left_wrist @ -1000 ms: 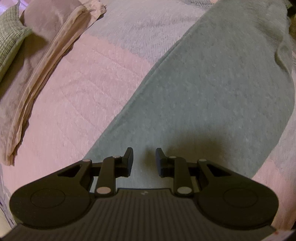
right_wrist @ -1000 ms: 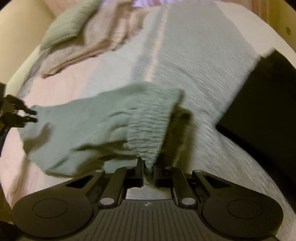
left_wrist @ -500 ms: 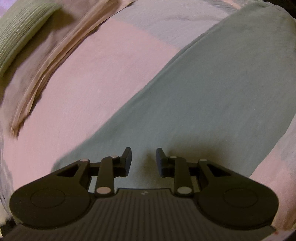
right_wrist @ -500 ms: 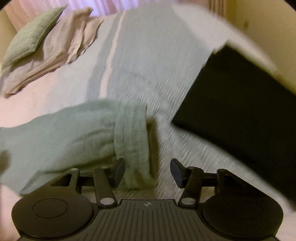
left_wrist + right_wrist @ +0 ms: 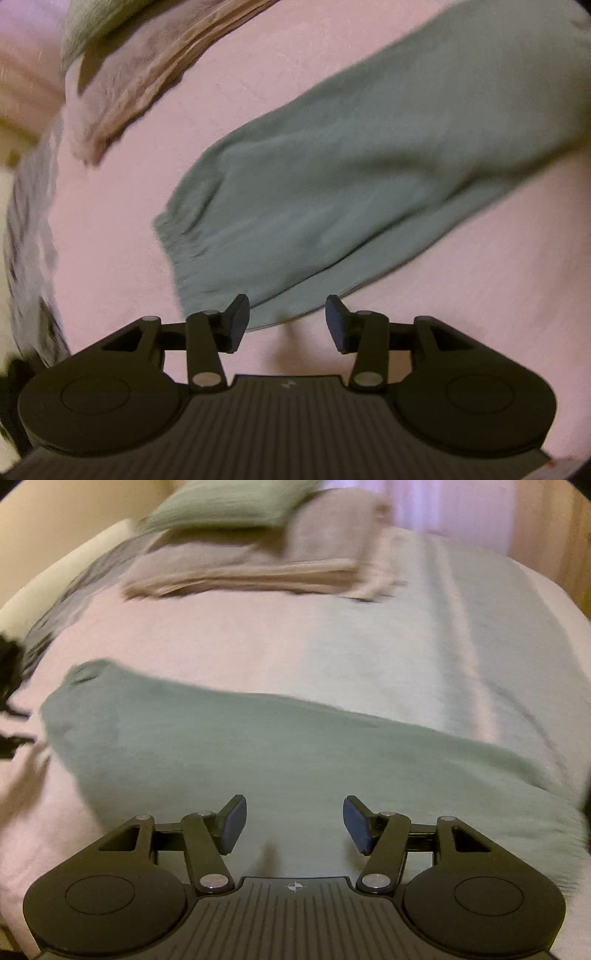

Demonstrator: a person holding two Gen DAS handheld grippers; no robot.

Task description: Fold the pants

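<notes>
Left wrist view: we see the left gripper [image 5: 287, 320] at bottom centre, jaws partly apart and just been opening, nothing between them. The green pants [image 5: 369, 184] lie diagonally across the pink bed [image 5: 480, 314], cuffed leg end just above the jaws.

Right wrist view: right gripper [image 5: 294, 824] jaws wide, just been opening, empty. Pants span mid-frame beneath them. Pillows [image 5: 240, 554] upper left, blurred.

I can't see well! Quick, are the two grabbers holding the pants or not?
Left gripper: open, just opened wider, holding nothing; pants cuff edge nearby.
Right gripper: open, just opened wider, empty above the pants.
</notes>
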